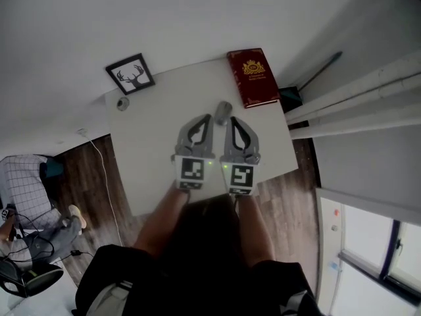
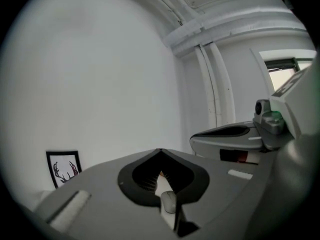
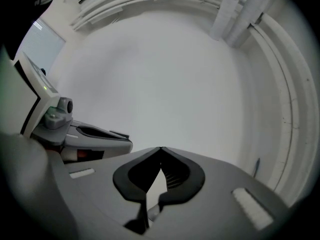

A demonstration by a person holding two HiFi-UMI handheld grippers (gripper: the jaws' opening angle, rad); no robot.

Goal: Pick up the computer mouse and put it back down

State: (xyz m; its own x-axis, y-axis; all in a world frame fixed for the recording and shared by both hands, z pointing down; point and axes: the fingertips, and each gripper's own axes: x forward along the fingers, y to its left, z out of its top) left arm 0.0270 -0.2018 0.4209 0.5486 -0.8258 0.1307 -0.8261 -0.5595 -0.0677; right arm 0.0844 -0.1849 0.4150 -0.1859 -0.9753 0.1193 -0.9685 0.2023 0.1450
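The grey computer mouse (image 1: pixel 223 112) lies on the white table (image 1: pixel 151 150), near the middle, and nothing holds it. From the head view the two grippers hang side by side just under it. The left gripper (image 1: pixel 206 119) is at about 7 o'clock from the mouse and the right gripper (image 1: pixel 231 121) is at about 5 o'clock. Both point up the picture, toward the mouse and the white wall. In the left gripper view its two fingers are closed tight with the tips touching, and nothing is pinched between them. The mouse peeks through the small gap lower down, far off on the table. In the right gripper view its fingers are closed tip to tip too, with nothing held. A red book (image 1: pixel 253 78) with a gold crest lies flat at 1 o'clock from the mouse, at the table's far right corner. A black-framed picture of deer antlers (image 1: pixel 130 73) stands at 10 o'clock, at the far left corner. A small round grey thing (image 1: pixel 122 103) sits at 9 o'clock, by the left edge. A dark tool with a long handle (image 1: pixel 319 73) leans past the book at 2 o'clock. A white cable (image 1: pixel 105 170) runs down the brown wooden floor (image 1: pixel 85 176) at 8 o'clock.
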